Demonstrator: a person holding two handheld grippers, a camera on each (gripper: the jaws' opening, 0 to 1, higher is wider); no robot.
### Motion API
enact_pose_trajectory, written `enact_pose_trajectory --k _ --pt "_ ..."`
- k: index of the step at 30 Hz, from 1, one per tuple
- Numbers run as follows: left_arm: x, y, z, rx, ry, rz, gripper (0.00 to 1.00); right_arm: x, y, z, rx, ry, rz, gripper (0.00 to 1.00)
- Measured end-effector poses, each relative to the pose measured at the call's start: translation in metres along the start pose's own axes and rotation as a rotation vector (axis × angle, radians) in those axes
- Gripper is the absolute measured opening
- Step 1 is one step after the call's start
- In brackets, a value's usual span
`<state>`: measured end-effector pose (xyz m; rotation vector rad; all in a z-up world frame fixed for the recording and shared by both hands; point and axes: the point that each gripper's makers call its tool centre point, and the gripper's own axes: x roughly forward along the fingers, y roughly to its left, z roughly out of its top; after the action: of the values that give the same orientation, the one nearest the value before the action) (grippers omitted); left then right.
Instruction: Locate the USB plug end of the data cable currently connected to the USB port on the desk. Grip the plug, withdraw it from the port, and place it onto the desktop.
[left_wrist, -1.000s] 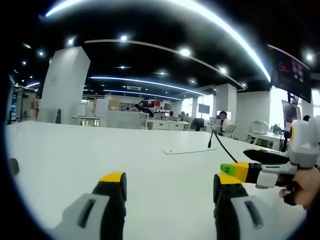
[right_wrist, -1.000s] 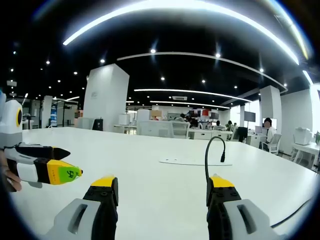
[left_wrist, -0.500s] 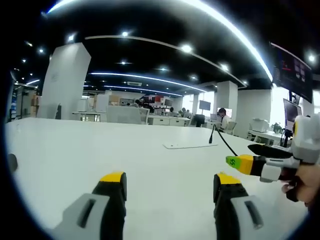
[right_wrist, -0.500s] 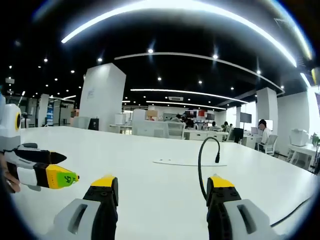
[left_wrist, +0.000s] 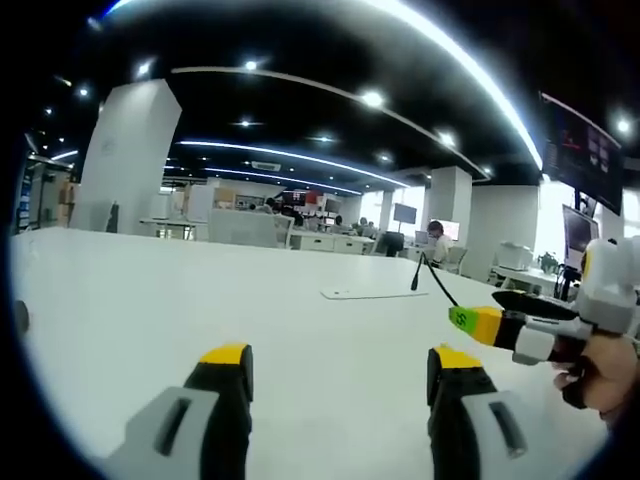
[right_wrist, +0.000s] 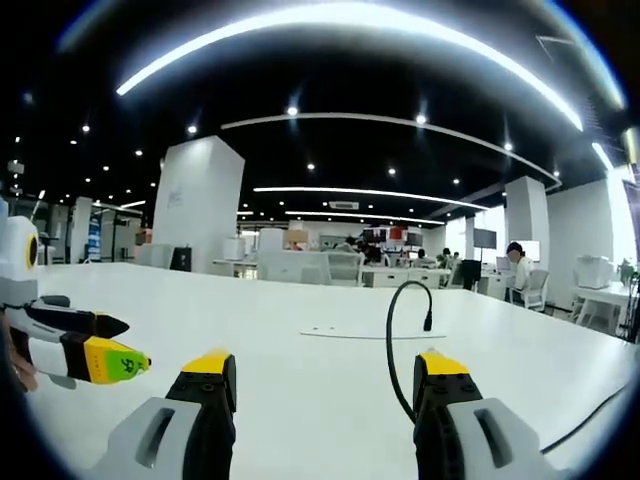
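Ahead of right gripper (right_wrist: 325, 385), jaws spread: black cable (right_wrist: 397, 340) arching over white desk (right_wrist: 300, 370). Left gripper (left_wrist: 340, 385) hovering, jaws apart.

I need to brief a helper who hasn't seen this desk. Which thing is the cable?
Start at the white desk. Beyond the right gripper, near a flat plate, a thin black cable arches up like a hook, the one thing standing off the desk.

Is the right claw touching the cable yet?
Cannot tell. In the right gripper view the black cable arcs down behind the right claw's right jaw, hiding any gap or contact.
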<state>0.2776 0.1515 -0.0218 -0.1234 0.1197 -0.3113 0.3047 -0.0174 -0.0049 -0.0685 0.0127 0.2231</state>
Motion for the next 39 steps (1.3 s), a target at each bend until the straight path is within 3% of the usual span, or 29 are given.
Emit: enact_pose_trajectory --k 7,10,13,16,19,26,33,39 --pt "0.0 0.002 0.004 0.001 -0.018 -0.002 0.71 -0.004 0.002 0.013 0.005 -0.044 0.004 0.72" --pt "0.0 -0.002 0.004 -0.083 -0.013 -0.032 0.71 -0.005 0.003 0.018 0.003 -0.061 0.003 0.71" --pt "-0.002 -0.007 0.011 -0.053 -0.029 -0.042 0.71 -0.005 0.007 0.022 0.005 -0.081 0.014 0.7" --pt "-0.002 -0.008 0.011 -0.034 -0.032 -0.049 0.71 -0.004 0.01 0.021 0.004 -0.072 0.026 0.7" --pt "-0.002 -0.012 0.016 -0.083 -0.06 -0.078 0.71 -0.003 0.009 0.02 0.029 -0.07 0.029 0.72" --pt "-0.001 -0.012 0.017 -0.059 -0.063 -0.079 0.72 -0.003 -0.001 0.021 0.063 -0.072 0.015 0.71" --pt "0.006 -0.005 0.022 -0.022 -0.053 -0.079 0.73 0.002 -0.004 0.019 0.046 -0.057 0.002 0.69" --pt "0.015 -0.016 0.032 -0.02 -0.055 -0.125 0.73 0.01 -0.009 0.022 0.012 -0.049 -0.007 0.68"
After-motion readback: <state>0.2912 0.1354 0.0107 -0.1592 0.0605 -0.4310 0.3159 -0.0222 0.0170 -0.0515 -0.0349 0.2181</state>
